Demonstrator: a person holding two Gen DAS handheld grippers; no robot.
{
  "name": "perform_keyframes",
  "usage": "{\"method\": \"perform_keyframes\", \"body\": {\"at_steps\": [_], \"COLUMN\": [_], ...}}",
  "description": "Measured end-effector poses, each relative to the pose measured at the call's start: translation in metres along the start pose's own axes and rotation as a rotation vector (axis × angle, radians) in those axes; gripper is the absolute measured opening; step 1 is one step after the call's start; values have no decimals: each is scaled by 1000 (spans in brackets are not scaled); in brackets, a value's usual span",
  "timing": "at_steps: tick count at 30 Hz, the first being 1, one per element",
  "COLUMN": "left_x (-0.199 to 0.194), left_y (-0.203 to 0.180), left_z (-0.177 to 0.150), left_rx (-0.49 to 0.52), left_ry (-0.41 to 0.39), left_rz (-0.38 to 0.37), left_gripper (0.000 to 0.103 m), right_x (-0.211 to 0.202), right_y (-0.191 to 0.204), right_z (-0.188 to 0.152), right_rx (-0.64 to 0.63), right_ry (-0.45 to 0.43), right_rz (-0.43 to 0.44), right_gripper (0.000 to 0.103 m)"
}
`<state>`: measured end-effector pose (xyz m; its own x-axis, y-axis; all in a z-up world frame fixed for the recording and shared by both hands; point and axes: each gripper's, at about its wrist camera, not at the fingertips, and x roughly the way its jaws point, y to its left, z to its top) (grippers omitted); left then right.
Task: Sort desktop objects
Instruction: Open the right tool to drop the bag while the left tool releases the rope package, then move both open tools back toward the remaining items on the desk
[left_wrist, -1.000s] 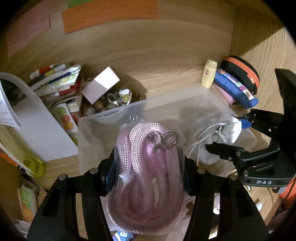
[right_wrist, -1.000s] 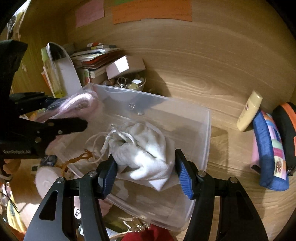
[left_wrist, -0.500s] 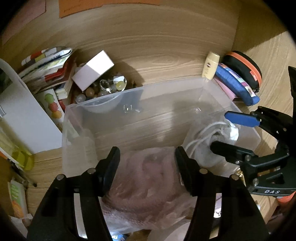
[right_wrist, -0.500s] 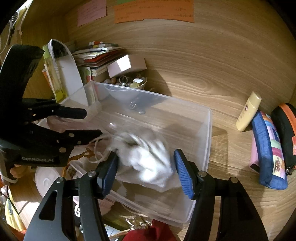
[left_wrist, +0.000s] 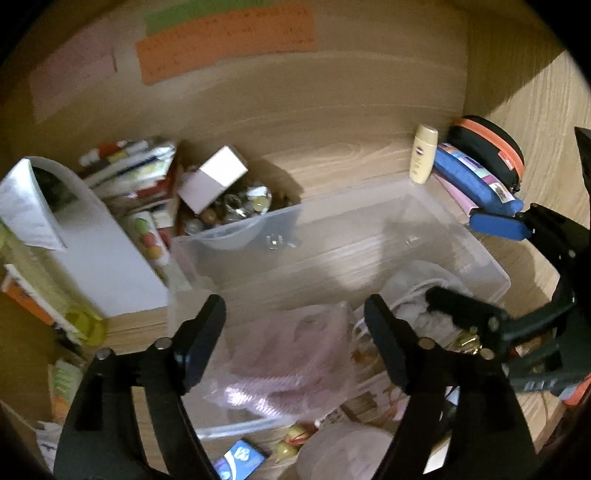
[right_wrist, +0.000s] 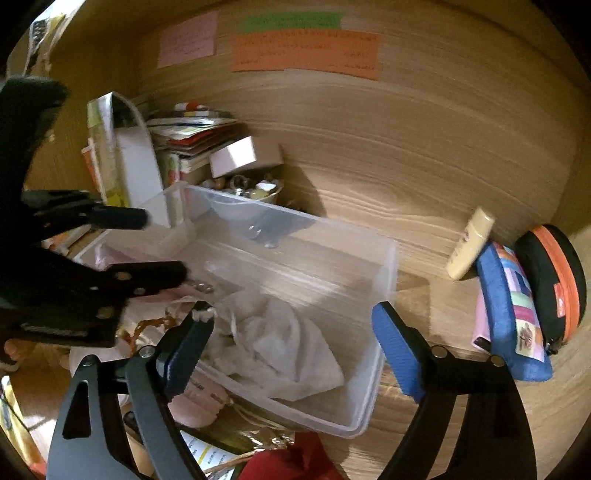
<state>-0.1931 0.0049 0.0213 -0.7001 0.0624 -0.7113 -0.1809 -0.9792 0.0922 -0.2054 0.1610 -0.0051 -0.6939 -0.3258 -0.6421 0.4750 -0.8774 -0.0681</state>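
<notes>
Left wrist view: the left gripper (left_wrist: 295, 321) has just been opening, and its jaws now stand wide with their pads clear of the bagged pink rope (left_wrist: 295, 362). That bundle lies directly below and between the fingers, on the floor of the clear plastic bin (left_wrist: 495, 266) at its near left side, its long axis running roughly along the gripper's line. Beside it, toward the bin's near right, sits the white drawstring pouch (left_wrist: 413, 295), with the right gripper (left_wrist: 476, 258) spread above it. Past the bin's far left corner, a small bowl of trinkets (left_wrist: 240, 206) holds beads and bits, with a white box (left_wrist: 214, 177) resting on it.

Right wrist view: the right gripper (right_wrist: 291, 332) has likewise just been opening, its blue pads apart and off the pouch (right_wrist: 280, 347), which lies slumped in the bin (right_wrist: 388, 295) just ahead of and between the fingers. The far half of the bin looks bare. Toward the table's right edge stand a cream bottle (right_wrist: 469, 243), a blue pencil case (right_wrist: 513, 310) and a black-and-orange case (right_wrist: 554, 277). These loose things lie nearer the right hand, so I judge it better placed to fetch them next.
</notes>
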Motion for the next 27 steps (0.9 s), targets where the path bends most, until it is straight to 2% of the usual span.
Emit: {"method": "perform_keyframes", "body": {"at_steps": [7, 11, 13, 15, 18, 27], "left_x": [-31, -50, -57, -66, -76, -111], "left_y": [13, 26, 33, 42, 54, 70], "left_z": [-11, -17, -21, -26, -37, -81], "left_rx": [0, -22, -37, -70, -117, -152], "left_ry": [-61, -88, -95, -102, -95, -131], "left_rz": [62, 73, 76, 69, 47, 129], "left_gripper": [90, 92, 95, 98, 98, 98], "right_x": [-21, -44, -57, -68, -84, -115], "right_y": [-9, -3, 2, 6, 11, 26], "right_z": [6, 6, 4, 1, -5, -35], "right_rx": [54, 23, 10, 9, 12, -23], "right_ry": [-19, -67, -82, -95, -115, -123], "right_rz": [33, -6, -19, -26, -42, -123], "right_gripper": [86, 87, 90, 98, 99, 99]}}
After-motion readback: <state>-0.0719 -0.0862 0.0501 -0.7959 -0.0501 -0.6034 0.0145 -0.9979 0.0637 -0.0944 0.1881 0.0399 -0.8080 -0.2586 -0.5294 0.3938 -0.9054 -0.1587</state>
